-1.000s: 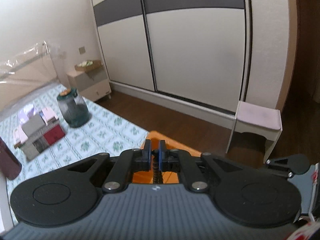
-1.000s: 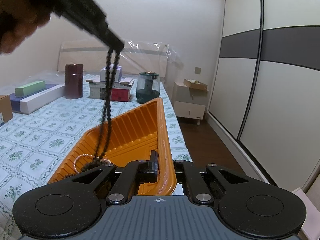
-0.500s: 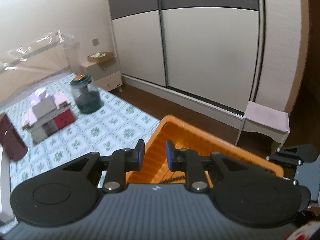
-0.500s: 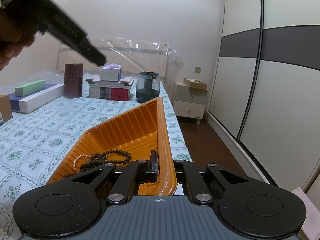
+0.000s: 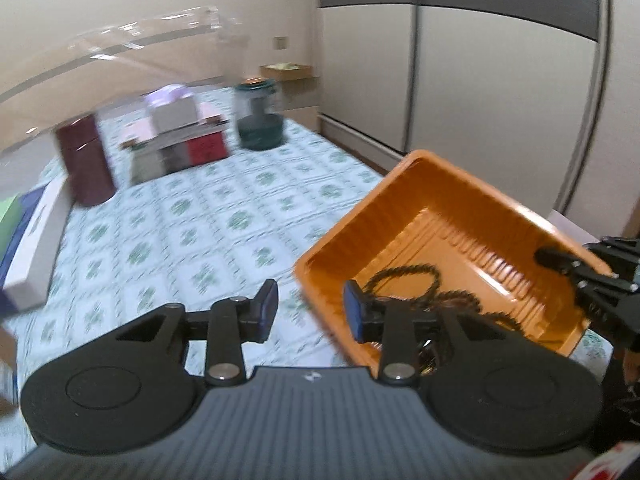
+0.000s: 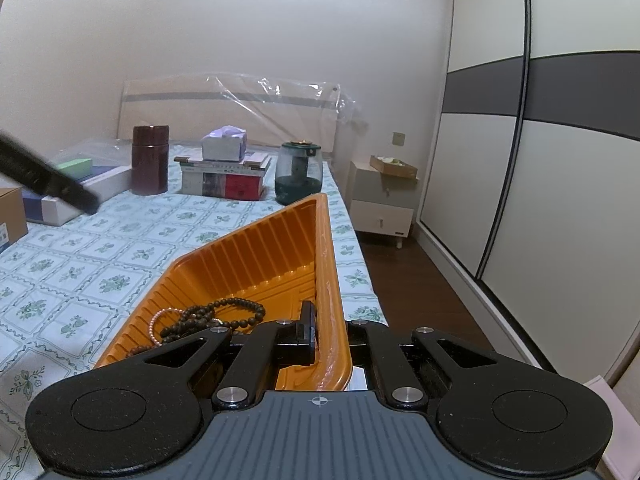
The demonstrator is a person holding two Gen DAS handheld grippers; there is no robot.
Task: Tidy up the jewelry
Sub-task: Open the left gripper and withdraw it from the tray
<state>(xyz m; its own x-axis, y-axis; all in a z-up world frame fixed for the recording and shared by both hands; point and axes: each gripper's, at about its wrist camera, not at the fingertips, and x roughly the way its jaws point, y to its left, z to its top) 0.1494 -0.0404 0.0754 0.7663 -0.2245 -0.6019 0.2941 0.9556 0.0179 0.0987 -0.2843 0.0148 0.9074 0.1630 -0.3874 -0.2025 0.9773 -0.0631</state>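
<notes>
Nearest, the right tongs (image 6: 326,340) are clamped shut on the rim of the ribbed orange plastic tray (image 6: 256,248), judged to steady it while jewelry goes in. On the tray floor a dark wooden bead strand (image 6: 224,314) lies coiled over a small pink pearl bracelet (image 6: 158,322). The left tongs (image 5: 310,306) are opening with nothing between them, poised over the tray's near corner. The tray rests at the edge of a bed with a green floral sheet (image 6: 100,248). Farther back stand a maroon cylindrical canister (image 6: 150,160), stacked books (image 6: 224,178) and a dark green glass jar (image 6: 298,176), before the plastic-wrapped headboard (image 6: 240,104) and a sliding wardrobe (image 6: 560,120).
</notes>
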